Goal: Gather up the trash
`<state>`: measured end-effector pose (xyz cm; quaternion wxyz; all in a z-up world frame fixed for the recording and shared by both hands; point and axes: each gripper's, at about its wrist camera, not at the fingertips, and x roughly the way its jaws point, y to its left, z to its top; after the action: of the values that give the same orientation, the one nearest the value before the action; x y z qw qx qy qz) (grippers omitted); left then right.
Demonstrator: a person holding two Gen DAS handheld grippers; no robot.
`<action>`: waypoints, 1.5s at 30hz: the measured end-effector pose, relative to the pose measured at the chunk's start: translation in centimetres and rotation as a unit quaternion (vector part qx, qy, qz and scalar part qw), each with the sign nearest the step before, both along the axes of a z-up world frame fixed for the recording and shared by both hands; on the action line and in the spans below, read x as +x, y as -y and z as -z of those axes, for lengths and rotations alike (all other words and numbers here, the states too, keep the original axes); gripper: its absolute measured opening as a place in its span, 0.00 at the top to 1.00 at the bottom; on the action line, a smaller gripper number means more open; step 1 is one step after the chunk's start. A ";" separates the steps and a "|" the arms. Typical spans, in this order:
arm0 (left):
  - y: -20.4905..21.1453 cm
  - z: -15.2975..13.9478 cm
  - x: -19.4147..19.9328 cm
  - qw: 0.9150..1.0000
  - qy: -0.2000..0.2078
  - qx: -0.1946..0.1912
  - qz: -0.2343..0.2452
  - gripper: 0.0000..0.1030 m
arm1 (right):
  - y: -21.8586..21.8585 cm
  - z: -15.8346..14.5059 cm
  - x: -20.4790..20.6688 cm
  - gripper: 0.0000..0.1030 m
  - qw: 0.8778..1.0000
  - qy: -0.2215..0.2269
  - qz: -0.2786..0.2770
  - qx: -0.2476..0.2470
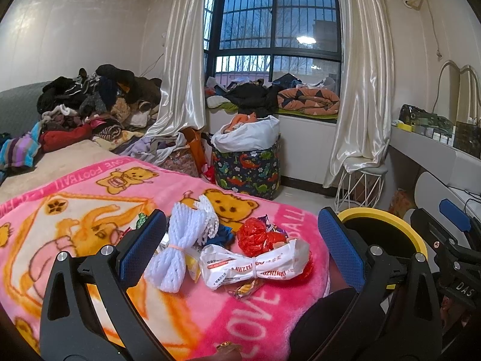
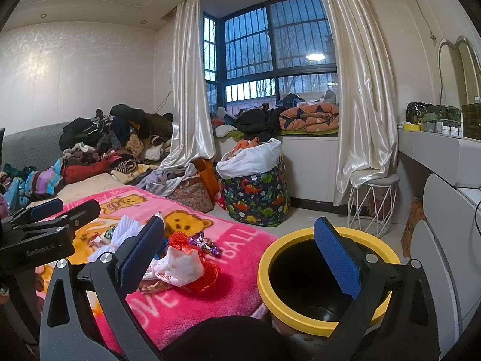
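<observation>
left claw [image 1: 240, 246] spread wide, grasping nothing; between its blue pads on the pink teddy-bear blanket [image 1: 75, 240] lie one white foam net sleeve [image 1: 177, 246], one white printed plastic wrapper [image 1: 255, 267] and one red crinkled cellophane [image 1: 255, 236]. right claw [image 2: 240, 258] likewise spread and empty, above one yellow-rimmed black bin [image 2: 303, 273] beside the bed.

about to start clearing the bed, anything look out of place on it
Yes: trash is strewn across the pink blanket, including white foam netting, a tied white wrapper and red cellophane. The yellow-rimmed bin beside the bed looks empty.
</observation>
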<state>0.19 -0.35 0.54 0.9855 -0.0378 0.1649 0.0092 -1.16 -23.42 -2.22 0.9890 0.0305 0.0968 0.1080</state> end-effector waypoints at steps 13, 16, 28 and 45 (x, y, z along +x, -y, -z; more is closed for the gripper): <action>0.1 0.0 0.0 1.000 0.001 0.002 0.000 0.10 | 0.0 0.0 0.0 0.06 1.000 0.000 -0.001 0.000; -0.1 0.0 0.0 1.000 0.002 0.001 -0.001 0.10 | 0.1 -0.1 0.1 0.06 1.000 -0.001 -0.001 0.001; -3.1 -1.7 0.4 0.999 0.000 -0.014 -0.029 0.10 | -2.9 0.2 0.5 0.06 0.998 -0.018 -0.063 -0.011; -12.3 -0.7 0.5 0.995 0.001 -0.029 -0.096 0.10 | -12.0 2.0 5.1 0.06 0.982 -0.105 -0.152 -0.045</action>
<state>0.65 11.90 1.25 0.9788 -0.0820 0.1597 0.0990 3.90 -11.47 -4.23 0.9458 -0.0176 0.2080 0.2486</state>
